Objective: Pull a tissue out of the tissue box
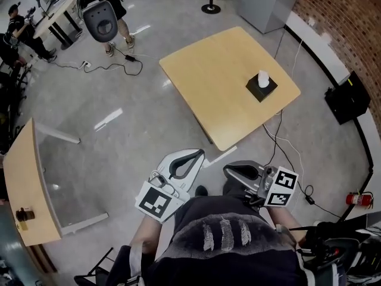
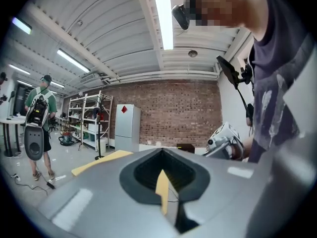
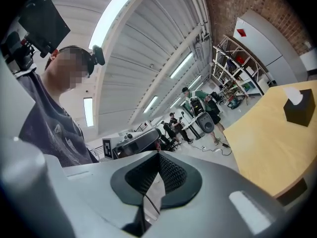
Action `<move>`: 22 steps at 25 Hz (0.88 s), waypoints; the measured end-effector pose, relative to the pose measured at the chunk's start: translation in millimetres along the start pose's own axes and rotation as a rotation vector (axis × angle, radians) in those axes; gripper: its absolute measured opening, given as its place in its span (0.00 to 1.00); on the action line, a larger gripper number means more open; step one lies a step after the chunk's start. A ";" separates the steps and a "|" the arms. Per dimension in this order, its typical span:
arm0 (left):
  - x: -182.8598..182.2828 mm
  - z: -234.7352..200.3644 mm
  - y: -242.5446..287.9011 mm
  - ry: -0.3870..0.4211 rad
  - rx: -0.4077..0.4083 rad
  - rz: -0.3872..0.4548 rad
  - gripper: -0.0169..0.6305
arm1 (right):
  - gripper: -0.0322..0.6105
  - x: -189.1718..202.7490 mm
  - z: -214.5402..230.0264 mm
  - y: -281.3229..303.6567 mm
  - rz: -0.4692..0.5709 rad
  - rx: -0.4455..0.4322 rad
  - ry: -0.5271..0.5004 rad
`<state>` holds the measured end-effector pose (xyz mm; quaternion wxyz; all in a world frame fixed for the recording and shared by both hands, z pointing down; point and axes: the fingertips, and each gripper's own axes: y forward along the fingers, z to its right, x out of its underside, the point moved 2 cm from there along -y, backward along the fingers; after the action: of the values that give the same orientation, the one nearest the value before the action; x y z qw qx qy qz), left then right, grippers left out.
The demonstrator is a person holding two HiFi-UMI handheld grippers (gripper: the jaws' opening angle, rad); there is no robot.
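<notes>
A black tissue box (image 1: 261, 89) with a white tissue (image 1: 263, 78) sticking out of its top stands near the right edge of a wooden table (image 1: 220, 82). In the right gripper view the box (image 3: 300, 108) is far off at the right edge, on the table (image 3: 267, 143). My left gripper (image 1: 191, 157) and right gripper (image 1: 233, 173) are side by side close to my body, short of the table's near corner. In their own views the left gripper (image 2: 162, 151) and the right gripper (image 3: 158, 155) are both shut with nothing between the jaws.
A second wooden table (image 1: 30, 183) stands at the left. A black case (image 1: 347, 97) and a fire extinguisher (image 1: 359, 199) sit by the brick wall at the right. Cables (image 1: 110, 64) run over the floor, where a person (image 1: 116, 8) stands beyond the table.
</notes>
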<state>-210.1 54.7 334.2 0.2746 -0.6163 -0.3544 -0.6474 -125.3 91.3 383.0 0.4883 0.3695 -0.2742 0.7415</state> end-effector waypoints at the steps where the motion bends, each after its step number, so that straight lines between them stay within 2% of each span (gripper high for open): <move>1: -2.7 0.4 8.9 -0.003 -0.009 0.000 0.03 | 0.05 -6.3 6.8 -4.1 0.001 -0.009 0.002; 9: -14.0 2.1 86.2 0.006 -0.010 -0.078 0.03 | 0.05 -36.2 71.3 -37.5 0.092 -0.042 0.105; 13: -16.5 10.1 125.6 0.033 -0.021 -0.111 0.03 | 0.05 -60.5 93.5 -57.9 0.102 -0.097 0.129; 15: -19.0 18.8 145.5 0.041 -0.008 -0.117 0.03 | 0.05 -68.6 103.0 -75.3 0.113 -0.096 0.141; 18: -19.3 26.8 166.6 0.046 -0.005 -0.129 0.03 | 0.05 -69.9 117.6 -94.4 0.114 -0.092 0.169; 22: -13.6 42.2 190.6 0.086 -0.013 -0.171 0.03 | 0.05 -69.9 130.1 -118.6 0.101 -0.128 0.189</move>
<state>-32.4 -26.7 343.2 0.2294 -0.5574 -0.3893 -0.6965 38.5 -0.8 406.3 0.4966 0.2521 -0.2918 0.7776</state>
